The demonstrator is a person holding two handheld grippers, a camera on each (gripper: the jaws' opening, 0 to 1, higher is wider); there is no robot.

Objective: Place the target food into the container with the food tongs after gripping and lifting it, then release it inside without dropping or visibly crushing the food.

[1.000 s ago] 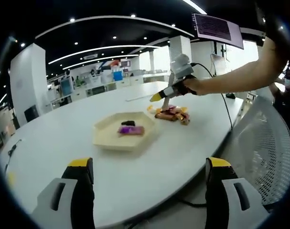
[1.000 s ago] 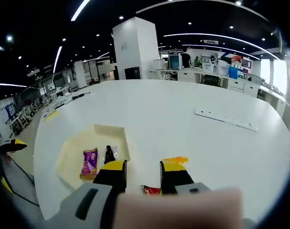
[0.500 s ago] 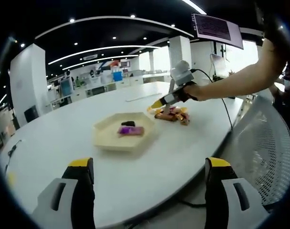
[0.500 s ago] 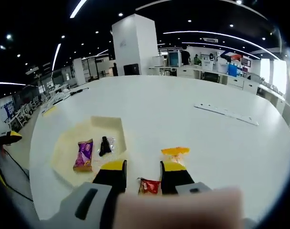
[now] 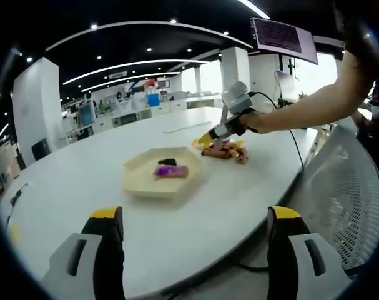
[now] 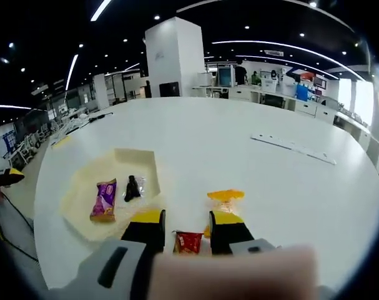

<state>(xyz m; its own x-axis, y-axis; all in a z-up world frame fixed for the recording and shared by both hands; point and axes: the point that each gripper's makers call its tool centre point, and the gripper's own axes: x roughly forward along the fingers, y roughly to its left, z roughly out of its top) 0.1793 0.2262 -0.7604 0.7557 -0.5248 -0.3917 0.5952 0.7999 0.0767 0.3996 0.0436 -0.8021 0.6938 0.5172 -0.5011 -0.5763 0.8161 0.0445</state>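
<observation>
My right gripper [image 6: 186, 225] hovers over the snack pile, jaws parted and holding nothing.
A red packet [image 6: 188, 241] lies between its tips, an orange one [image 6: 226, 196] just beyond; the cream tray [image 6: 80, 190] to the left holds 2 snacks. My left gripper [image 5: 192, 240] stays near the table's [image 5: 70, 181] edge, wide open, apparently empty.

One tray [image 6: 141, 164], two snacks inside [image 6: 103, 200]
</observation>
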